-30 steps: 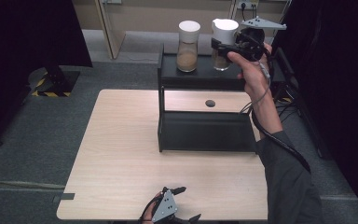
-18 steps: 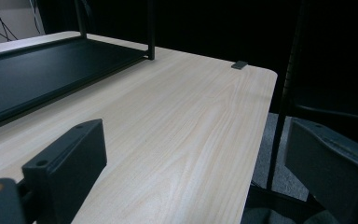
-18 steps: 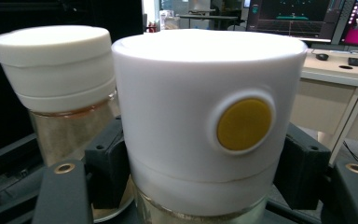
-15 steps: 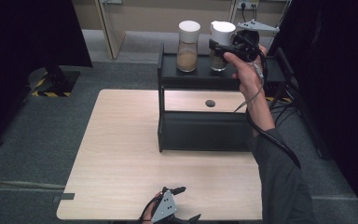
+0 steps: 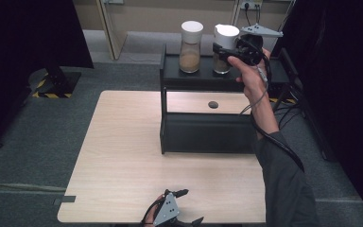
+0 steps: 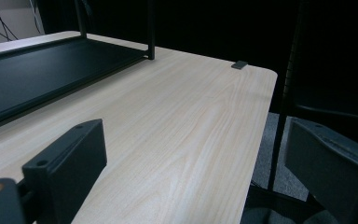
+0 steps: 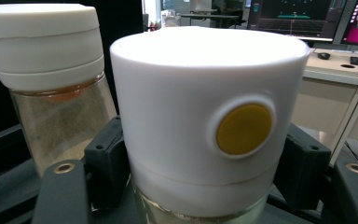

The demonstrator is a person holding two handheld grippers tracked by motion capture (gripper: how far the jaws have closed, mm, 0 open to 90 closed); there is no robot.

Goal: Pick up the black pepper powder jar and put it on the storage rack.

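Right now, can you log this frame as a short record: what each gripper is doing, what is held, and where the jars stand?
right gripper: shut on the right jar, just below its white lid
right jar: white lid with a yellow dot, on the black shelf
left jar: beside it, free, holds a tan powder
left gripper: open, holding nothing, at the table's near edge

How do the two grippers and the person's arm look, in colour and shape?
Both grippers are black, with blocky jaws. The right gripper and the left gripper each carry a grey three-cornered plate on top. A dark cable trails from the right one along a dark grey sleeve.
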